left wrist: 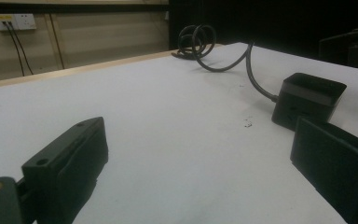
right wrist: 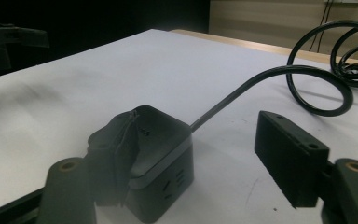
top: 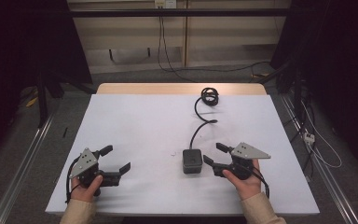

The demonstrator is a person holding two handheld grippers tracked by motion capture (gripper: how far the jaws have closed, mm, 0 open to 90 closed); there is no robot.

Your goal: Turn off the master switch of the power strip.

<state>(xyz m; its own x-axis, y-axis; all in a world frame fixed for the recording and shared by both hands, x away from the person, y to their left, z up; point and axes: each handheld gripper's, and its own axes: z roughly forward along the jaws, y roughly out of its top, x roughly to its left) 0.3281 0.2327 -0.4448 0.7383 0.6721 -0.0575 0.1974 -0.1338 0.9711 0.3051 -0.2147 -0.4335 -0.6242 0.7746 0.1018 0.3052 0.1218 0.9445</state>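
Note:
A black cube-shaped power block [top: 192,161] sits on the white-covered table [top: 135,121], right of centre near the front. Its black cable [top: 201,125] curves back to a coil [top: 209,96] at the far edge. My right gripper [top: 213,154] is open just right of the block, its near jaw close to the block's side. In the right gripper view the block [right wrist: 163,135] lies partly behind one jaw of that open gripper [right wrist: 205,158]; whether they touch I cannot tell. My left gripper [top: 116,158] is open at the front left, holding nothing. From the left gripper [left wrist: 200,163] the block [left wrist: 307,100] is ahead to the right.
A bare wooden strip [top: 182,88] shows along the table's far edge. Wall sockets [left wrist: 14,21] with hanging cords are behind it. More cables [top: 307,135] lie on the floor to the right, beside a metal frame rail [top: 326,172].

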